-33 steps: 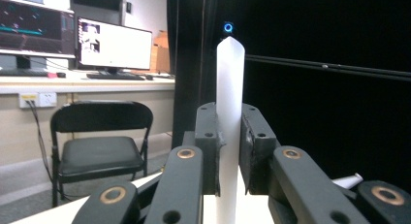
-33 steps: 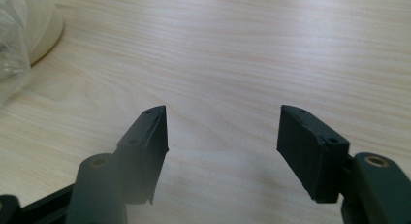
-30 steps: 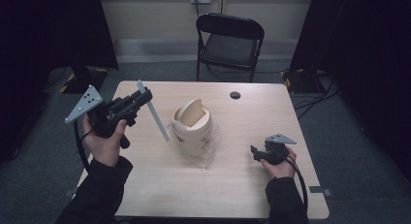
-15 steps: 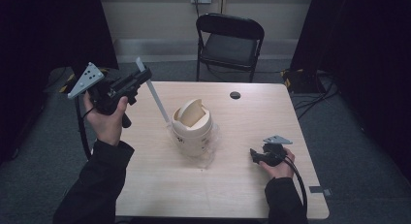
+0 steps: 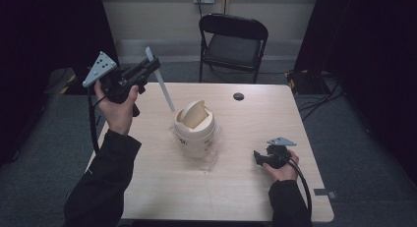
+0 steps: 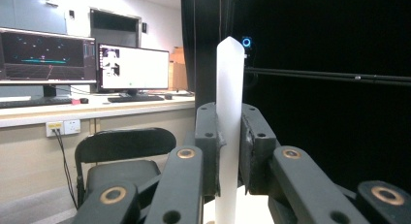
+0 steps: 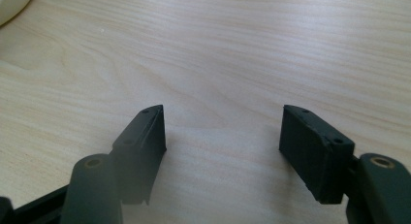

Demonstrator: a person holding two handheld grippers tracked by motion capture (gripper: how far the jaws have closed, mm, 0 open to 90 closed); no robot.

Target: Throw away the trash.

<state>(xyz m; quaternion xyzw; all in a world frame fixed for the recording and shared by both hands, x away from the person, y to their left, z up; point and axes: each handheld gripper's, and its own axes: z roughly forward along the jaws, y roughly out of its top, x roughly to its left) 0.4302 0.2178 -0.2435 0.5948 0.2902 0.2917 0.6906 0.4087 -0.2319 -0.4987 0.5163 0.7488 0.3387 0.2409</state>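
Overhead, the left gripper (image 5: 147, 70) is raised beyond the table's (image 5: 255, 187) far-left corner, its jaws clenched on a long white strip (image 5: 161, 84) that slants down and to the right toward the middle of the tabletop. The strip's lower end hangs just short of a cream bin (image 5: 195, 133) with a tilted swing lid; whether the two touch cannot be told. The left gripper view shows the same strip (image 6: 229, 112) standing upright between the two black jaws, its pointed tip well clear above them, with a folding chair (image 6: 118, 156) and a desk with lit monitors (image 6: 133, 69) behind. The bin stands near the table's centre on a clear plastic sheet (image 5: 214, 156) whose edges spread past its base. A wide band of bare wood lies open between the bin and the right gripper (image 5: 259, 158), which rests low near the table's right edge in the person's hand. The right gripper view shows its jaws parted and released, nothing between them, with bare wood grain (image 7: 232, 64) ahead and the bin's rim (image 7: 14, 3) at the upper-left corner. A small dark hole (image 5: 238, 96) sits near the far edge, in front of the chair (image 5: 233, 40).
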